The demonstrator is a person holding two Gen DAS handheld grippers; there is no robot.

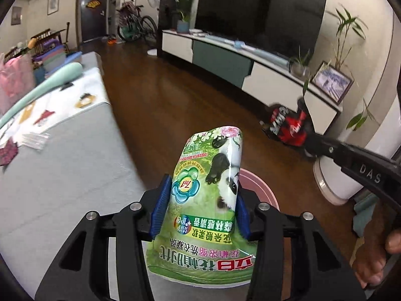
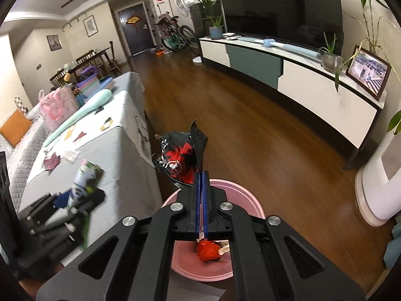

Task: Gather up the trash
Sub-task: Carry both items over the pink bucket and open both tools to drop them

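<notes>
- Wooden living-room floor (image 2: 250, 130), pink plastic bin (image 2: 248, 195) at lower centre.
- Left gripper (image 1: 200, 205) loosely brackets the green panda detergent pouch (image 1: 210, 195); it might slip short.
- Right gripper (image 2: 201, 200) pinches the red-black crumpled wrapper (image 2: 180, 160); it could snag.

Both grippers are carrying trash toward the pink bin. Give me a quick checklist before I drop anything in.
1. Right gripper shut on the black and red wrapper: ok.
2. Wrapper over the pink bin: ok, at its far rim.
3. Left gripper holding the green pouch: ok, pads on both sides.
4. Pouch over the bin: cannot tell; only part of the rim shows behind it.
5. Room in the bin: ok, a little trash at the bottom.
</notes>
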